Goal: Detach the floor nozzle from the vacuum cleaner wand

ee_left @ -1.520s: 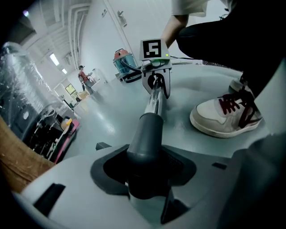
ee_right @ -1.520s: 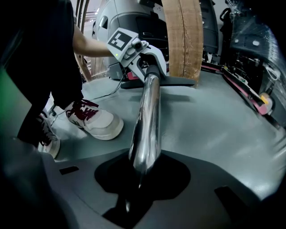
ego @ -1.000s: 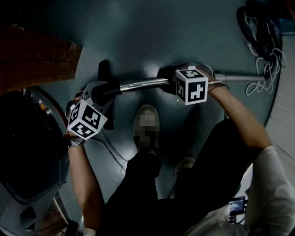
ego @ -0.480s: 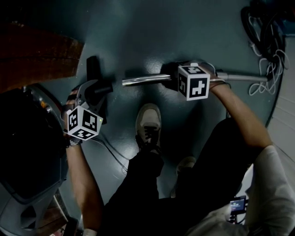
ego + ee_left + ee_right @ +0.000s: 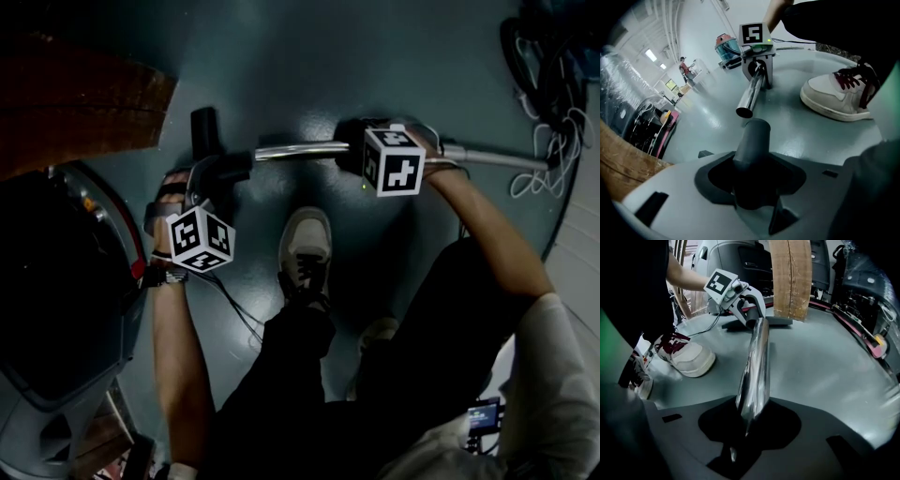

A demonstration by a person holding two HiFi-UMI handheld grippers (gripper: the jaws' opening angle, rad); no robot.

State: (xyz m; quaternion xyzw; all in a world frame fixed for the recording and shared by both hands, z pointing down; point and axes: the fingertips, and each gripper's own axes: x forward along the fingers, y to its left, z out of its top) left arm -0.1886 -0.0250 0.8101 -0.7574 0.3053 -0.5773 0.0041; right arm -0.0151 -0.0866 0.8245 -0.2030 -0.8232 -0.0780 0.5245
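Marker cubes (image 5: 200, 240): black-and-white square patterns. Left gripper (image 5: 750, 194): fingers part-open, clamped on the floor nozzle (image 5: 752, 140) at its matte dark plastic neck, a round tube. Right gripper (image 5: 745, 446): jaws just eased wider, pads on chrome wand (image 5: 757, 357), a mirror-smooth cylinder. Wand's open end sits just beyond left fingertips, apart from neck, over glossy grey floor (image 5: 797, 122)

Left claw (image 5: 220, 172) clamped (right claw (image 5: 352, 150) loosening)

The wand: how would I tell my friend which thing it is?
Look at the grey floor, just ahead of the white shoe. The wand stretches sideways there, its open end facing the black nozzle. It's the only shiny silver tube; its neighbours are dark or white.
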